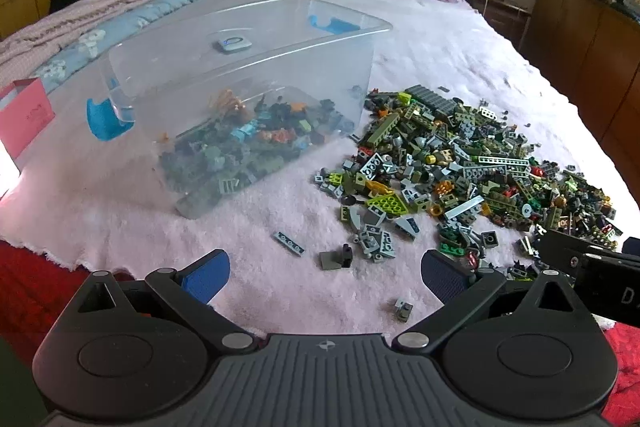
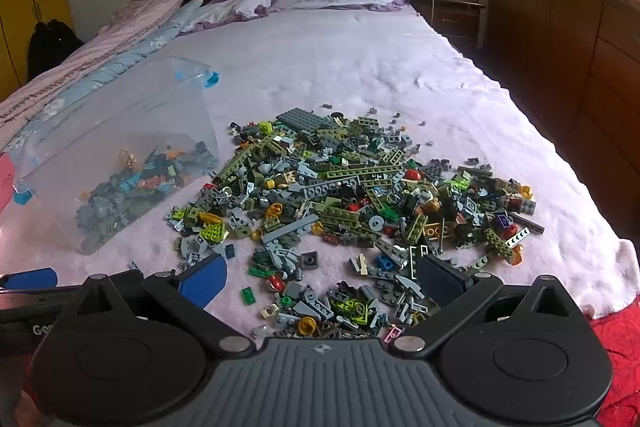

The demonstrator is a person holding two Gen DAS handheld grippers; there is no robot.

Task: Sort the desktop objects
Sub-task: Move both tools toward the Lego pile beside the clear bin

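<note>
Left wrist view: at left a clear plastic bin (image 1: 248,75) is seen on the bed (image 1: 120,211), partly filled with mixed bricks. To its right, near the bed's edge, the loose brick pile (image 1: 472,163) is spread. The left hand-held gripper (image 1: 325,269) is held wide and empty over stray pieces; the right hand-held gripper (image 2: 323,277), equally wide, is poised above the pile's near edge. Sorting appears under way; next, one brick must be singled out and pinched.

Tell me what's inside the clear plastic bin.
The clear plastic bin holds a heap of mixed building bricks, grey, dark green, some orange and light blue, gathered at its low end. Pieces buried under that heap cannot be seen.
</note>
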